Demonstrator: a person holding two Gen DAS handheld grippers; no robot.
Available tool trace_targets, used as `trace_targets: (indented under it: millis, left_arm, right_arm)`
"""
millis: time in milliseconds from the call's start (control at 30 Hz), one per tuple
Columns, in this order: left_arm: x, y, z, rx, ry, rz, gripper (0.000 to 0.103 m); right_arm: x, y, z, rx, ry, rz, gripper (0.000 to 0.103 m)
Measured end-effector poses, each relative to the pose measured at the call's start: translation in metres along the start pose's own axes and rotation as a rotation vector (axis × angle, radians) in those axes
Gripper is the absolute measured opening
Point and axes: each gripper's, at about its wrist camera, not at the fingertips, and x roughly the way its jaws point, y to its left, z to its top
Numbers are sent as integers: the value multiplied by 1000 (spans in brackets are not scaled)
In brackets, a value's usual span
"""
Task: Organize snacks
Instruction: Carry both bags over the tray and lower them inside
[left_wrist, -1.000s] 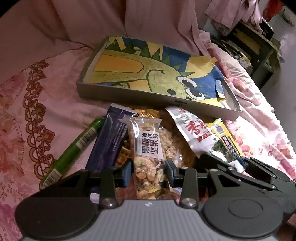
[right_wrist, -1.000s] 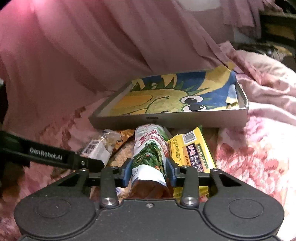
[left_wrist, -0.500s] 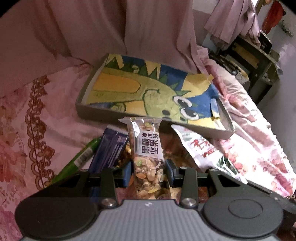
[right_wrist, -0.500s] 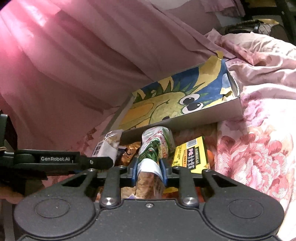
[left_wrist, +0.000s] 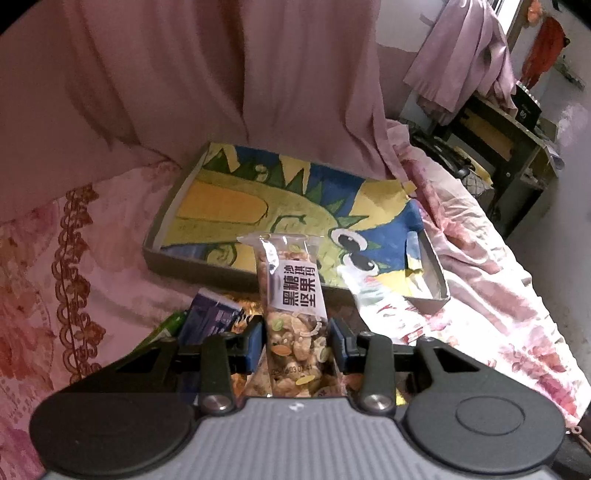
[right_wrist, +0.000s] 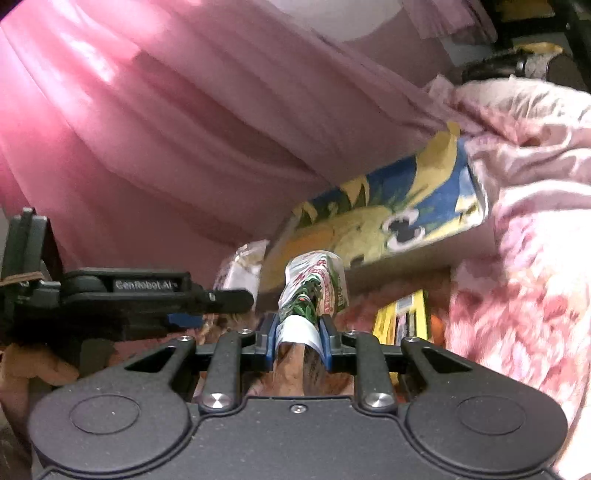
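Note:
My left gripper (left_wrist: 297, 341) is shut on a clear nut snack bar (left_wrist: 291, 295) with a white label, held upright above the pile. Beyond it lies a shallow grey tray (left_wrist: 236, 271) lined with a green dinosaur picture. My right gripper (right_wrist: 297, 334) is shut on a green and white snack pouch (right_wrist: 314, 284), lifted off the bed and tilted. In the right wrist view the left gripper (right_wrist: 207, 295) stands to the left with its bar, and the tray (right_wrist: 402, 258) sits behind the pouch. A blurred piece of that pouch (left_wrist: 373, 295) shows in the left wrist view.
A dark blue packet (left_wrist: 210, 317) and a green tube (left_wrist: 166, 325) lie on the pink floral bedspread (left_wrist: 74, 277) to the left. A yellow packet (right_wrist: 402, 321) lies to the right. Pink curtains (left_wrist: 184, 74) hang behind the tray; a dark desk (left_wrist: 509, 147) stands at the far right.
Both grippers rose with their snacks, the bar and the pouch coming off the pile. The right gripper's jaws squeezed tighter on the pouch and its view rolled, tilting the tray.

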Motion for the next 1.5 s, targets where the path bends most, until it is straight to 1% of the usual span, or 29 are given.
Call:
trace_targets:
  millis: [167, 267, 367, 533, 567, 633, 700, 767, 900, 1000, 1167, 1333, 1500]
  left_arm:
    - [4, -12, 19, 8, -40, -1, 42]
    - [14, -18, 35, -30, -73, -1, 42]
    - [28, -21, 50, -91, -90, -8, 42]
    - [64, -28, 71, -150, -122, -1, 42]
    - [72, -30, 74, -157, -126, 3, 42]
    - [87, -33, 79, -164, -127, 12, 42]
    - [102, -36, 82, -167, -120, 15, 42]
    - [117, -40, 84, -159, -106, 18, 42]
    - [140, -45, 84, -128, -72, 41, 42]
    - [153, -45, 80, -131, -47, 54, 42]
    - [162, -46, 78, -126, -42, 53, 42]
    - [168, -51, 77, -101, -38, 49, 42]
    - [173, -53, 77, -89, -22, 55, 42]
  right_arm:
    - [-9, -4, 18, -47, -127, -13, 24]
    - [-5, -6, 32, -108, -190, -30, 25]
    - [1, -12, 42, -170, -220, -65, 25]
    - [20, -27, 56, -258, -256, -156, 25]
    - [25, -30, 59, -274, -259, -172, 25]
    - [32, -39, 63, -268, -254, -168, 25]
    - [40, -47, 67, -256, -247, -167, 25]
    - [48, -50, 68, -279, -242, -188, 25]
    - [69, -58, 69, -307, -206, -234, 25]
    - [81, -63, 66, -318, -173, -257, 25]
    - [88, -67, 63, -334, -164, -287, 25]
    - [94, -72, 60, -358, -162, -327, 26]
    - [98, -73, 58, -382, -152, -341, 29]
